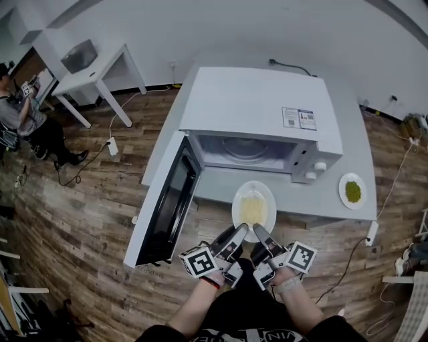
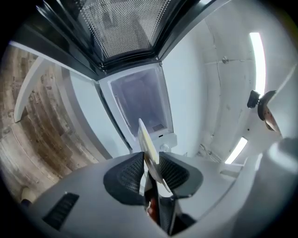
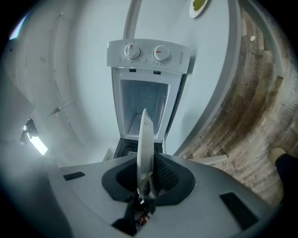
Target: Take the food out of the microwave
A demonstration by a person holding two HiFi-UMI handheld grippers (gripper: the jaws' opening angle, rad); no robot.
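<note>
**Head view.** A white box-shaped microwave oven (image 1: 261, 110) stood on a grey table top (image 1: 354, 147). Its dark-windowed door (image 1: 164, 200) was swung fully open to the left. A round white plate of pale yellow food (image 1: 254, 207) lay outside the cavity, directly in front of the opening and over the table's front edge. Whether it rested on the table could not be determined. The left gripper (image 1: 234, 242) and the right gripper (image 1: 262, 239) met the plate's near rim side by side. A small white dish of green food (image 1: 352, 191) sat on the table to the right of the oven, well apart from the plate. A person (image 1: 27, 113) was near a white side table (image 1: 100, 73) at far left.

**Left gripper view.** The two ribbed fingers (image 2: 128, 172) were drawn narrow and clamped the plate's rim, with the plate (image 2: 148, 144) seen edge-on between them. The open cavity (image 2: 139, 100) and the door (image 2: 121, 28) lay beyond.

**Right gripper view.** The jaws were likewise narrow and pinched the rim, with the plate (image 3: 144, 139) edge-on between the pads. The oven's control panel with two knobs (image 3: 146, 52) and the open cavity were ahead. The green-food dish (image 3: 199, 5) showed at the top edge.
</note>
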